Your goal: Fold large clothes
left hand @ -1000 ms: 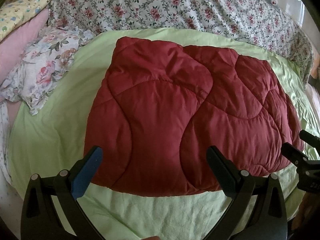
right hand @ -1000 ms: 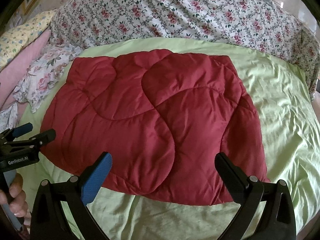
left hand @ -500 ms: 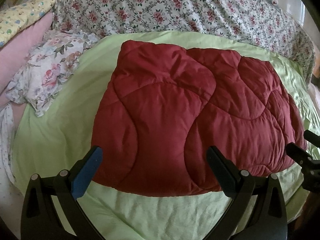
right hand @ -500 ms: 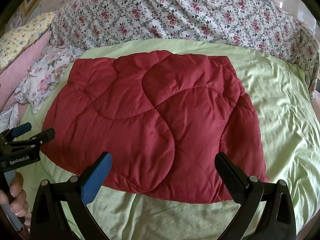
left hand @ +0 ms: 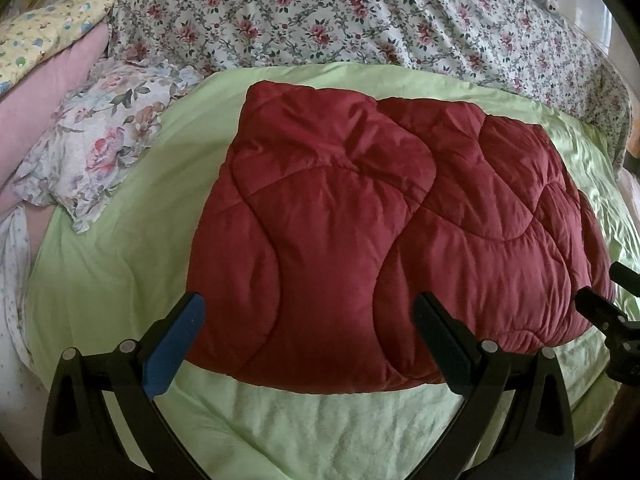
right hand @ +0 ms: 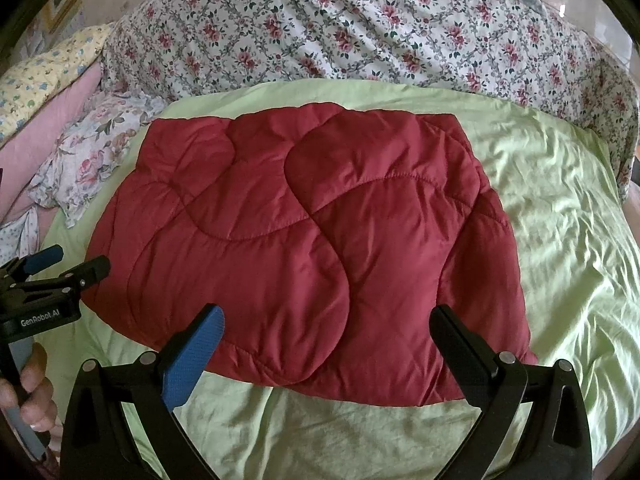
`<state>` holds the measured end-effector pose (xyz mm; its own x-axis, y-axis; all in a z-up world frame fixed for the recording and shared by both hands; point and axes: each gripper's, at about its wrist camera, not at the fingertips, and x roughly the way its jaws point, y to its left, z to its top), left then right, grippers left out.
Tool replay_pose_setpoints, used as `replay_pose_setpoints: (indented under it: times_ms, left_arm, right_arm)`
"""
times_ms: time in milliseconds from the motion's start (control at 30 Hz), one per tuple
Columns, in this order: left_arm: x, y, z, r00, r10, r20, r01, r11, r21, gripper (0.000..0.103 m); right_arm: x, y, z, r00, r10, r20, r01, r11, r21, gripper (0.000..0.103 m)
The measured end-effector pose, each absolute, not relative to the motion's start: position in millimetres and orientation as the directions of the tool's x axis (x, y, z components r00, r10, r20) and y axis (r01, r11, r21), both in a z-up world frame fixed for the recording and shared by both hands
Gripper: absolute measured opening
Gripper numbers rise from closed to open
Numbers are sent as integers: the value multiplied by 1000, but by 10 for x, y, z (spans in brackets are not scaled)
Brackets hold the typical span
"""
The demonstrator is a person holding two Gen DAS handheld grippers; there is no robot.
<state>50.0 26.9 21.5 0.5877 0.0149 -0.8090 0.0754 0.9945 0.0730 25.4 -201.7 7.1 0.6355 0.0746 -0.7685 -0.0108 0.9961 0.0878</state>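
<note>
A dark red quilted garment [left hand: 372,236] lies folded into a thick rectangle on the light green sheet [left hand: 104,280]; it fills the middle of the right wrist view too [right hand: 304,256]. My left gripper [left hand: 308,308] hovers open over the garment's near edge, nothing between its fingers. My right gripper [right hand: 326,320] is open as well, above the near edge further right. The left gripper [right hand: 66,260] shows at the left border of the right wrist view, a hand [right hand: 36,396] on its handle. The right gripper [left hand: 608,292] pokes in at the right border of the left wrist view.
A floral bedspread [right hand: 360,28] is heaped along the far side of the bed. A floral pillow [left hand: 100,140], a pink cushion [left hand: 56,76] and a yellow patterned pillow [left hand: 44,36] lie at the far left. Bare green sheet [right hand: 568,240] stretches to the garment's right.
The left wrist view has drifted left, so the garment sits further right in it. The right gripper has barely moved. Both stay open and the garment lies unchanged.
</note>
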Motion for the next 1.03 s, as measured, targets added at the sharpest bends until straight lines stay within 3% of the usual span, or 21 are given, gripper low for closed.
replay_pose_setpoints:
  times_ms: [1033]
  left_arm:
    - [569,276,185,576,10,-817,73,995,63,103]
  right_arm:
    - [296,-2165,74,645,86,-759,4,993,116,103]
